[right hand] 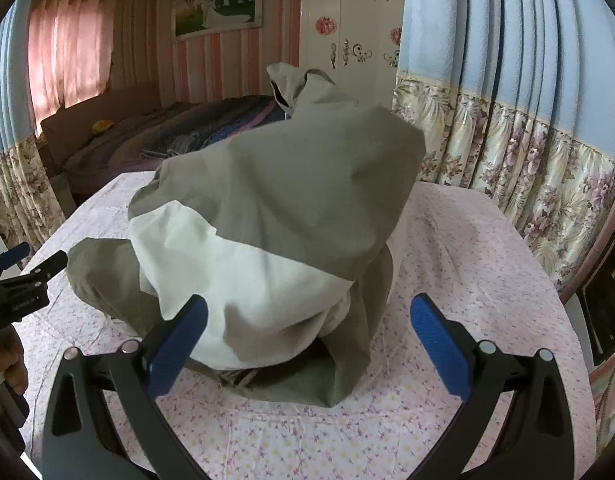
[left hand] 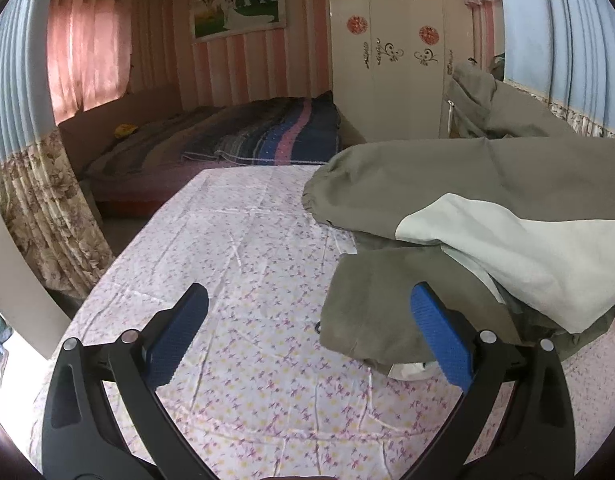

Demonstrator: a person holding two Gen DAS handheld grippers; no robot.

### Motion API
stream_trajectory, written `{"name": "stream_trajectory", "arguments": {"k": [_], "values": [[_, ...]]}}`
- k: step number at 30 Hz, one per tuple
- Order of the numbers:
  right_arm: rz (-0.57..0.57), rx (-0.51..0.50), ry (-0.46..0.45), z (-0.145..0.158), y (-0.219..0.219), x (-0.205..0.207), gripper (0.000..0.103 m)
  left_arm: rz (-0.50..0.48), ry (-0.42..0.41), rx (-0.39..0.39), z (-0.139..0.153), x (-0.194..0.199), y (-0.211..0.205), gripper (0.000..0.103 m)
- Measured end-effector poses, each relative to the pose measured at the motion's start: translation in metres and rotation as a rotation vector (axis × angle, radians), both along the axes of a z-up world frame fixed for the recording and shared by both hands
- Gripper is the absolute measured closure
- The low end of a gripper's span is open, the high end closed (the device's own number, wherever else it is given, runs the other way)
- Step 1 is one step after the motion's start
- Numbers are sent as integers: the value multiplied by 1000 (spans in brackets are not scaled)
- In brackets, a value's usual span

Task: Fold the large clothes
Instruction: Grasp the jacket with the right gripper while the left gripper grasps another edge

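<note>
An olive-green jacket [right hand: 291, 184] with a white lining [right hand: 243, 280] lies heaped on a table under a floral cloth [right hand: 459, 264]. In the left wrist view the jacket [left hand: 447, 176] fills the right side, its white lining [left hand: 527, 252] turned out and a sleeve cuff [left hand: 319, 196] pointing left. My left gripper [left hand: 309, 312] is open and empty above the cloth, left of the jacket's lower flap; it also shows in the right wrist view [right hand: 31, 264] at the far left. My right gripper [right hand: 307, 320] is open and empty, just in front of the heap.
The floral cloth [left hand: 243, 264] lies bare left of the jacket. A bed with a striped blanket [left hand: 267, 132] stands beyond the table. A white wardrobe [left hand: 391, 48] is at the back. Blue and floral curtains [right hand: 527, 128] hang close on the right.
</note>
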State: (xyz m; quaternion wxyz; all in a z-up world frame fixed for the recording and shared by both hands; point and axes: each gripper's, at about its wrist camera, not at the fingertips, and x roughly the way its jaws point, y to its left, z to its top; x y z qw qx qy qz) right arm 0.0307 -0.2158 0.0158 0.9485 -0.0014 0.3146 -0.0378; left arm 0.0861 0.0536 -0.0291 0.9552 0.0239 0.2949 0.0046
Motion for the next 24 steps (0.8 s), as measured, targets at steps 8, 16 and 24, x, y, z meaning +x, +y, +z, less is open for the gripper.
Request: {"name": "stream_trajectory", "arguments": {"k": [8,16,24], "values": [[4,-1,25,-19,-1,26,24,-72,59,20,-23,32,-17,6],[-3,27,36,-27,-8,33,88,-205,162,-16,-41,55,-39,74],[-141,-70,-53,-5,-67,23,98,-341,137,-128,-25,-3,-45,97]]}}
